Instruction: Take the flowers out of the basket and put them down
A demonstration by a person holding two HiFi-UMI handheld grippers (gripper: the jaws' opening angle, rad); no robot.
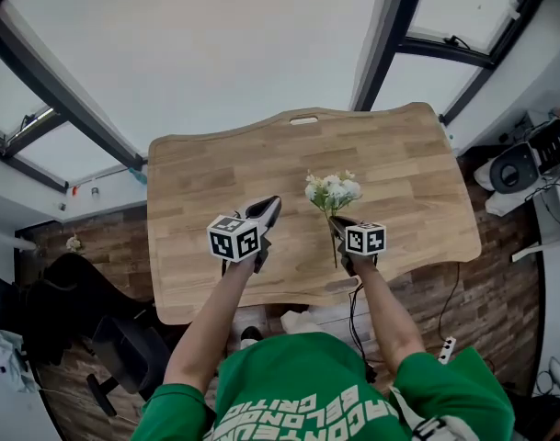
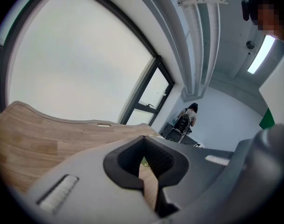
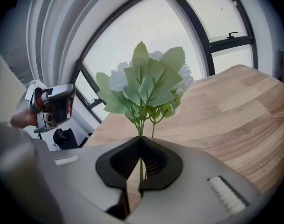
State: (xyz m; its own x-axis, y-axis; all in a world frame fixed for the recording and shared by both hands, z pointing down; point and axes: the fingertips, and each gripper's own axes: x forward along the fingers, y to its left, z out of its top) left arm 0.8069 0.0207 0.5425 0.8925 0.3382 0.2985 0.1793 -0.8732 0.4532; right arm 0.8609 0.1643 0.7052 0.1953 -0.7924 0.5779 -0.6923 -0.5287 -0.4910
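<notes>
The right gripper (image 1: 339, 222) is clamping the thin green stems of the flowers (image 1: 332, 191). Its jaws are pressing together on them low down and holding the bunch upright over the table (image 1: 399, 173), above the near half of the table and a little toward its right side. In the right gripper view the stems are running straight up out of the closed right gripper (image 3: 141, 164), and the flowers (image 3: 146, 85) are spreading their leaves and white blooms against the window, with the table (image 3: 235, 125) lying behind and below them. Whether the stem ends are touching the table is not something these views are settling.

The left gripper (image 1: 268, 208) is hanging over the near middle of the table, just beside the bunch on its left, with its jaws together and nothing between them. The left gripper view is showing only the closed left gripper (image 2: 142, 171) and a strip of table (image 2: 34, 139) beyond it.

No basket is showing on or near the table, so the lifting-out part is looking finished and the putting-down part is the step in hand. The next move is probably calling for the bunch to be lowered and tipped until it is lying flat on a bare stretch of the table. The jaws would be parting only once the stems are resting, since a top-heavy bunch on thin stems is likely to flop or roll if let go early.
</notes>
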